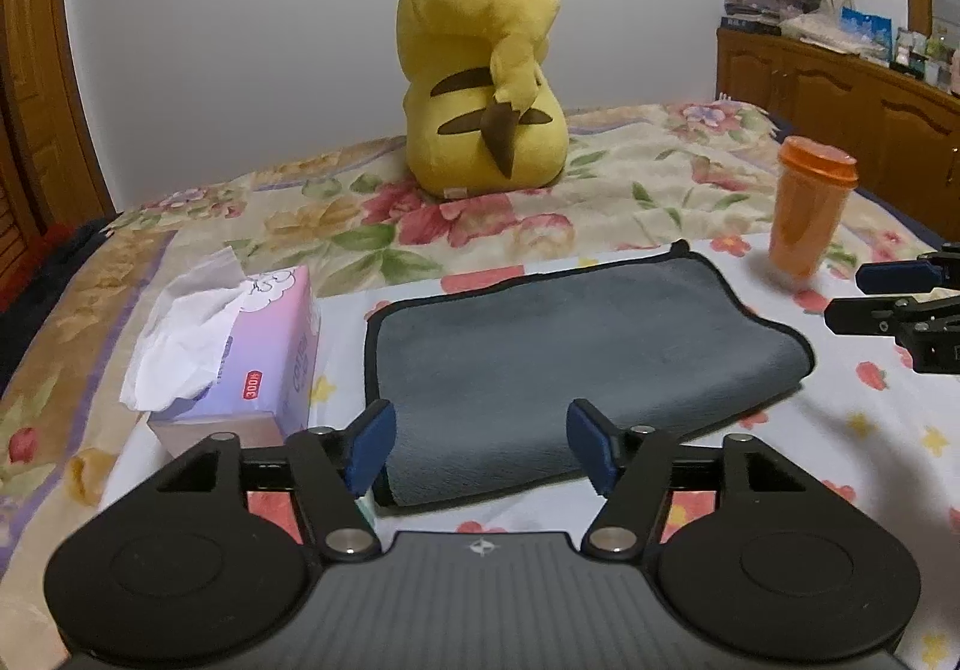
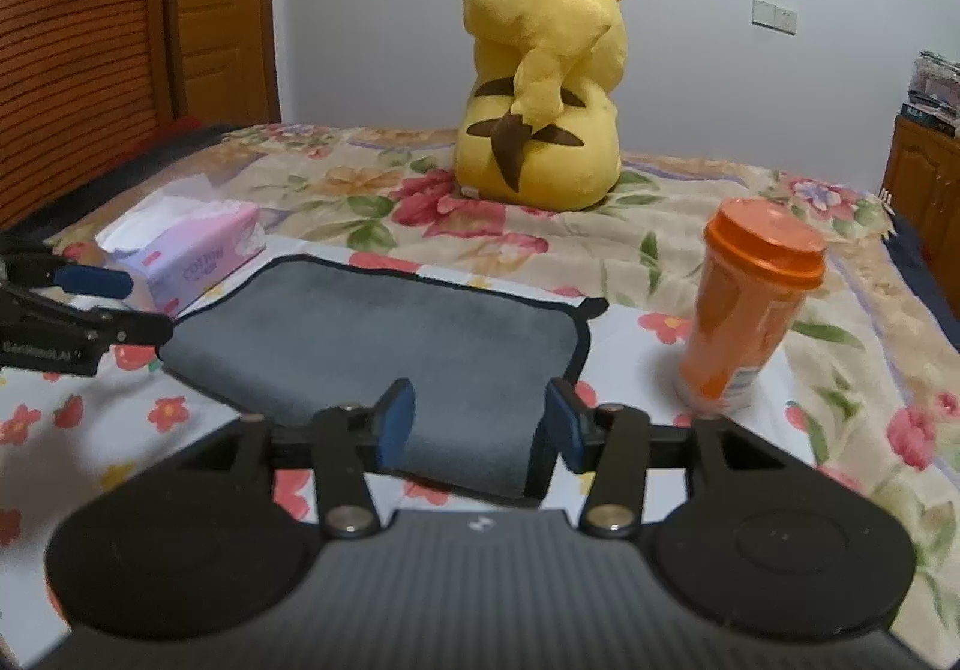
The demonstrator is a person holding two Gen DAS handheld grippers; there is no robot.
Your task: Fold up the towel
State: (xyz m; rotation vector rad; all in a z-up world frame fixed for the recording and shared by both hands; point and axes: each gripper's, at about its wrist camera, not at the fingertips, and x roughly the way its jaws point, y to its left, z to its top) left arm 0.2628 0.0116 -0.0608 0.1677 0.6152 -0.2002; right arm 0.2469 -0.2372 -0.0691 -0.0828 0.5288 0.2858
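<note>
A grey towel [image 1: 570, 358] with a black hem lies folded on the flowered bedspread; it also shows in the right wrist view [image 2: 384, 352]. My left gripper [image 1: 480, 445] is open, its blue pads above the towel's near left edge, holding nothing. My right gripper [image 2: 480, 424] is open over the towel's near right corner, empty. The right gripper's fingers [image 1: 894, 292] show at the right edge of the left wrist view; the left gripper's fingers [image 2: 96, 304] show at the left edge of the right wrist view.
A pink tissue box [image 1: 240, 364] stands left of the towel, also in the right wrist view [image 2: 192, 250]. An orange lidded cup [image 1: 810, 202] stands to the right, also [image 2: 750, 310]. A yellow plush [image 1: 486, 70] sits behind. Wooden cabinets [image 1: 840, 88] lie far right.
</note>
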